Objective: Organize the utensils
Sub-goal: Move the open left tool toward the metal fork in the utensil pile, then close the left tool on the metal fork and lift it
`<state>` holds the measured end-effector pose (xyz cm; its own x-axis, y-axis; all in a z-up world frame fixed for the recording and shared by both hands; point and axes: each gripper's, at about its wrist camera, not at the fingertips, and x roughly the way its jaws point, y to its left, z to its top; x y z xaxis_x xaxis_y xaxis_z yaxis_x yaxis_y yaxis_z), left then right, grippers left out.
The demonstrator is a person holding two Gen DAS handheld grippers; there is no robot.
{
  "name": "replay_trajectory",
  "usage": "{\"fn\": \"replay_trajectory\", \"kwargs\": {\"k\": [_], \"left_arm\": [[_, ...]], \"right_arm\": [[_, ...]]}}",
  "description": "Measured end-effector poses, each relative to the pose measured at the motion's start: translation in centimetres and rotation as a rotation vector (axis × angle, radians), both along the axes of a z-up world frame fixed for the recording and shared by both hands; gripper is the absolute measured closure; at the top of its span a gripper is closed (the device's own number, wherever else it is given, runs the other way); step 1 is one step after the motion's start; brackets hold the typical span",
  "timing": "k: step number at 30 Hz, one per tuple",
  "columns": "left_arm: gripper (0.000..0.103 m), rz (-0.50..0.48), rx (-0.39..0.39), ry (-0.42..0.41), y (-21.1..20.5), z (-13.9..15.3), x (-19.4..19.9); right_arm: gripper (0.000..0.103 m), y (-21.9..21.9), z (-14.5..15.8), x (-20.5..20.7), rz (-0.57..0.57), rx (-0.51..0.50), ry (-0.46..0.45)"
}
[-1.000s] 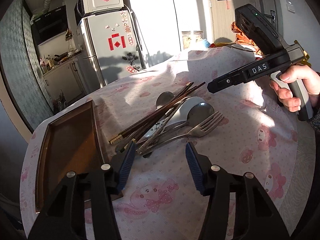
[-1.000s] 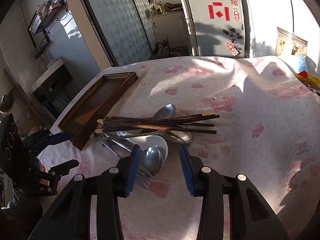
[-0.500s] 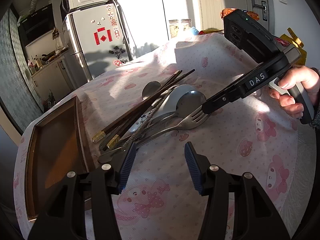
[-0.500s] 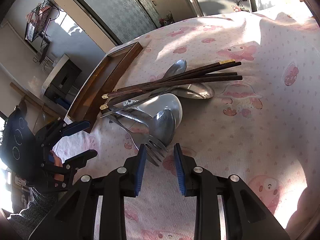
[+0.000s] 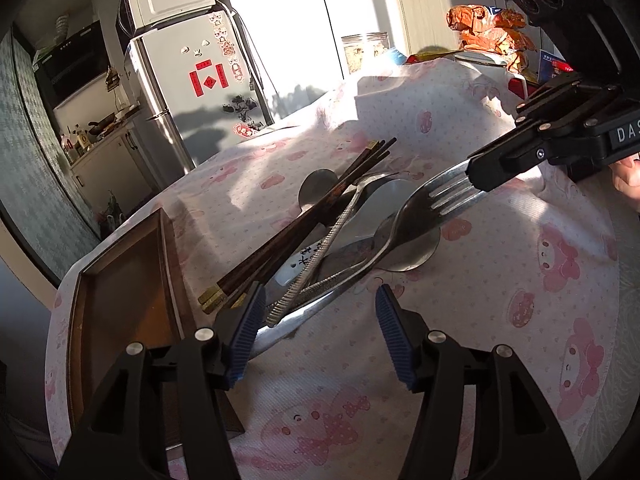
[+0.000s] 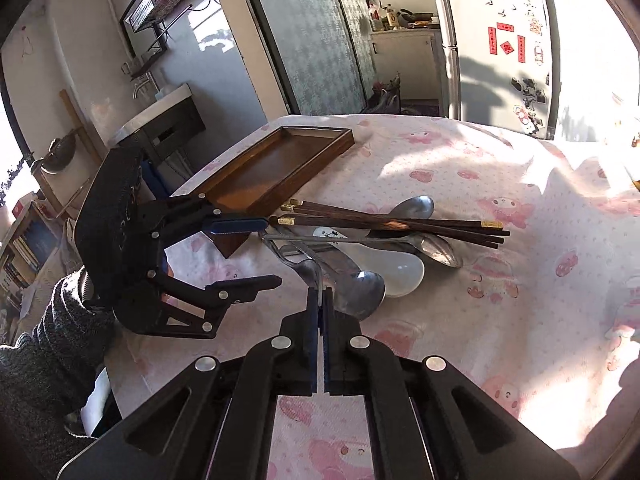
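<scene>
On the pink cloth lies a pile of dark chopsticks (image 5: 304, 232) (image 6: 392, 224), metal spoons (image 5: 404, 240) (image 6: 360, 288) and a white ceramic spoon (image 6: 400, 272). My right gripper (image 6: 320, 300) (image 5: 480, 176) is shut on the tines of a metal fork (image 5: 424, 208) (image 6: 308, 270) and holds its head raised off the pile. The left gripper (image 5: 320, 332) (image 6: 256, 254) hovers at the pile's near end with its jaws opening. The fork's handle end lies by its left pad, which does not press on it. A brown wooden tray (image 5: 120, 280) (image 6: 280, 164) lies beside the pile.
A silver fridge (image 5: 192, 92) stands beyond the table. A glass jar (image 5: 364, 52) and orange snack bags (image 5: 488, 32) crowd the far end. The table edge runs close behind the tray. A dark knitted sleeve (image 6: 40, 340) holds the left gripper.
The right gripper came down onto the fork's tines, shut on them and lifted the fork's head. The left gripper edged closer to the pile and its jaws widened.
</scene>
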<state>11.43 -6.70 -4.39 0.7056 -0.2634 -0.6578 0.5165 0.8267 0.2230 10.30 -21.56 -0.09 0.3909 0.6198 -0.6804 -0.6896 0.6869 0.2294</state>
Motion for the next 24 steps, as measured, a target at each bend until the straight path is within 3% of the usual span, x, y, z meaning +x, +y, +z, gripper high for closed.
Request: {"fn": "replay_trajectory", "kwargs": {"k": [7,9,11,14,18,24], "left_arm": [[0.038,-0.063,0.01,0.04,-1.9,-0.6,-0.1],[0.07,-0.065,-0.017,0.068,-2.0,-0.8,0.1],[0.079,-0.033,-0.036,0.068,-1.7,-0.7,0.4],[0.08,-0.043,-0.066,0.084,-1.5,-0.5,0.5],[0.084,-0.022,-0.027,0.041,-1.4,0.3,-0.1],[0.086,0.08,-0.03,-0.023,2.5,3.7,0.1]], "right_arm": [[0.101,-2.0,1.8,-0.6,-0.01,0.064,-0.04],[0.101,-2.2,1.8,-0.5,-0.018,0.067,-0.044],[0.101,-2.3,1.8,-0.4,-0.027,0.076,-0.045],[0.101,-2.4,2.2,-0.3,-0.034,0.096,-0.056],[0.101,-1.2,3.4,1.1,-0.033,0.102,-0.061],[0.1,4.4,7.1,3.5,0.039,0.074,-0.099]]}}
